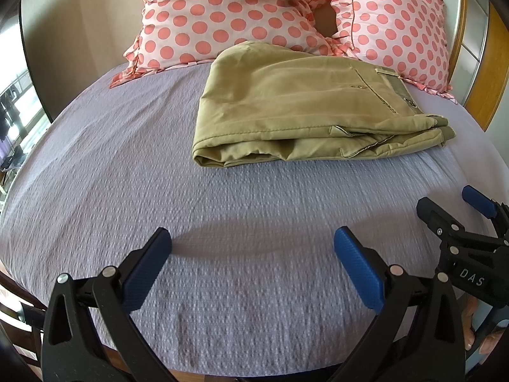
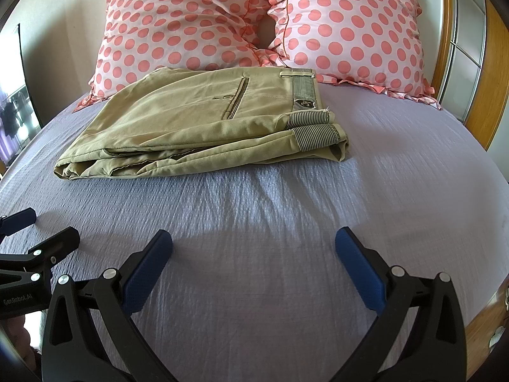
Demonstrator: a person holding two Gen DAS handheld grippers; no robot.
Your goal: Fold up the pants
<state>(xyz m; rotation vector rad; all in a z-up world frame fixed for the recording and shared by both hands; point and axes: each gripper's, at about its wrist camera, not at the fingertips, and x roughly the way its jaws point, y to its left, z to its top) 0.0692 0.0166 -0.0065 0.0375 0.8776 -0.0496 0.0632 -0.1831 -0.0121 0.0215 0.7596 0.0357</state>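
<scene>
Khaki pants (image 1: pixel 302 108) lie folded in a compact stack on the lavender bedspread (image 1: pixel 222 210), just in front of the pillows. They also show in the right wrist view (image 2: pixel 203 127), waistband with striped lining to the right. My left gripper (image 1: pixel 253 245) is open and empty, held over the bedspread well short of the pants. My right gripper (image 2: pixel 254 245) is open and empty too, also short of the pants. The right gripper shows at the right edge of the left wrist view (image 1: pixel 451 210). The left gripper shows at the left edge of the right wrist view (image 2: pixel 47 226).
Two pink polka-dot pillows (image 2: pixel 178 28) (image 2: pixel 353 31) lean against the headboard behind the pants. A wooden frame with glass panels (image 2: pixel 467 47) stands at the right. A window (image 1: pixel 16 111) is at the far left.
</scene>
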